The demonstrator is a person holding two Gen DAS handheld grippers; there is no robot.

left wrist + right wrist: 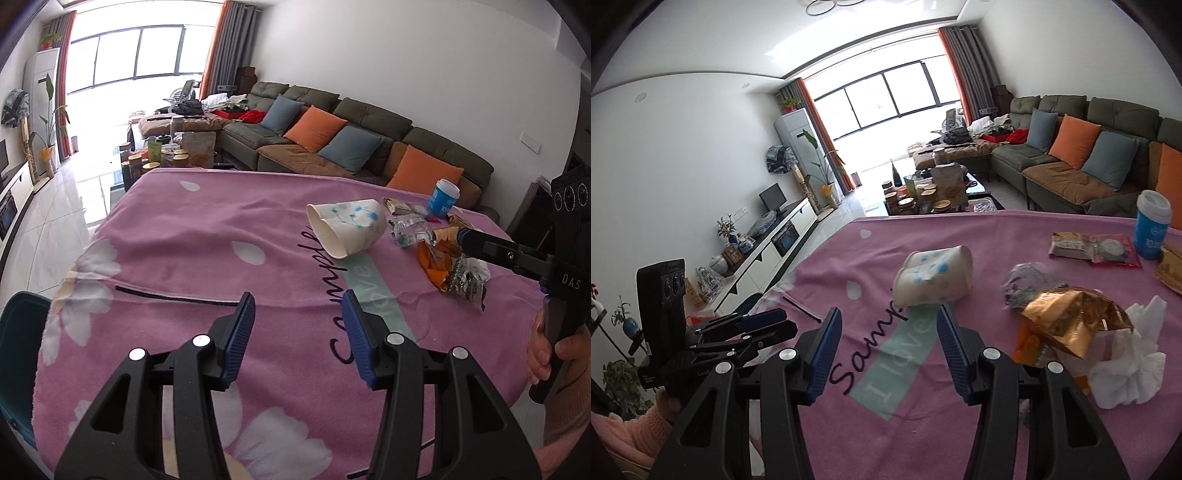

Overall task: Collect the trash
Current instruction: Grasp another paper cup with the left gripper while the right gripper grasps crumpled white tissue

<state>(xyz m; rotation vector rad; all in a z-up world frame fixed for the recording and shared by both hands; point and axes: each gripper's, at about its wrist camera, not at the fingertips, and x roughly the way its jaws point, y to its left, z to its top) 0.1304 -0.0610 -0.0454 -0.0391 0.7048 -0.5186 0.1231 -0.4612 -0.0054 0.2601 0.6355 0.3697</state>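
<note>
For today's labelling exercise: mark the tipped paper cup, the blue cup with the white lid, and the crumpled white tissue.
tipped paper cup [932, 280], right wrist view, side wall.
blue cup [1150, 236], right wrist view, blue body.
crumpled white tissue [1126, 365], right wrist view, middle folds.

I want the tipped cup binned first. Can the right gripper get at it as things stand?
Probably yes: the right gripper is open and empty, the paper cup lies straight ahead on the cloth, and nothing sits between them.

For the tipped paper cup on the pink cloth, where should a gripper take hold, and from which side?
The paper cup lies on its side, crushed, open mouth toward the window. Probably best: the right gripper, open and empty, comes from the near side and pinches the flattened wall at mid-body.
</note>
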